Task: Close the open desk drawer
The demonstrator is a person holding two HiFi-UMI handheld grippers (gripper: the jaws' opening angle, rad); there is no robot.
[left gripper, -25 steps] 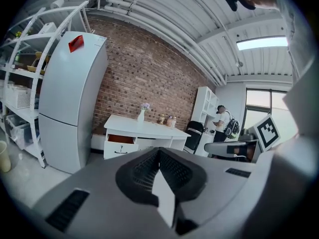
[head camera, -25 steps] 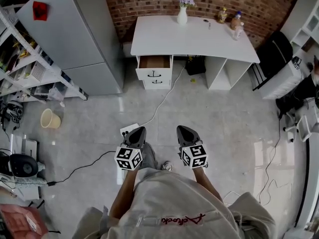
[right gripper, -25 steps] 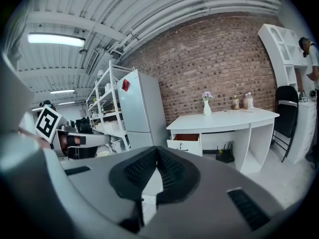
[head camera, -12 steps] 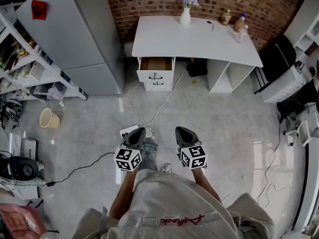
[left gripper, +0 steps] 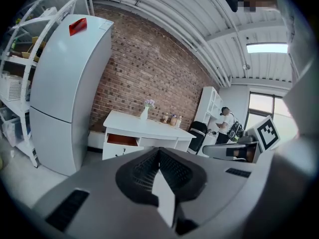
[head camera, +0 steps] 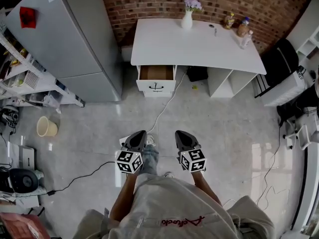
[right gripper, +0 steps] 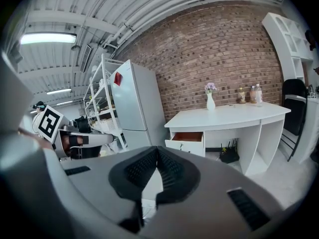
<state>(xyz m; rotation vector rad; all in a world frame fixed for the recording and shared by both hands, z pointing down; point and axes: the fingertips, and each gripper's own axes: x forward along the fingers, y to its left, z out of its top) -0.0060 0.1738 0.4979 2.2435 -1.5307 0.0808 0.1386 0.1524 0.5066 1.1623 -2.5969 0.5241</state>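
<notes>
A: While we stand this far back, where is the drawer (head camera: 156, 73)?

B: Pulled out under the left end of the tabletop (head camera: 199, 44), its front facing us, well apart from both grippers.

A: And our grippers?

B: Left gripper (head camera: 138, 133) and right gripper (head camera: 179, 133) each have their jaws pressed together, empty. That suits us. We'd walk in, step over the cable (head camera: 164, 106), set one tip against the front beside the handle (head camera: 156, 86) and push straight.

A red brick wall (head camera: 149, 1) backs the room. A tall grey refrigerator (head camera: 65, 39) stands on the pale tiled floor (head camera: 224, 128) beside white shelves (head camera: 22, 78), under a strip light (right gripper: 47, 38).
</notes>
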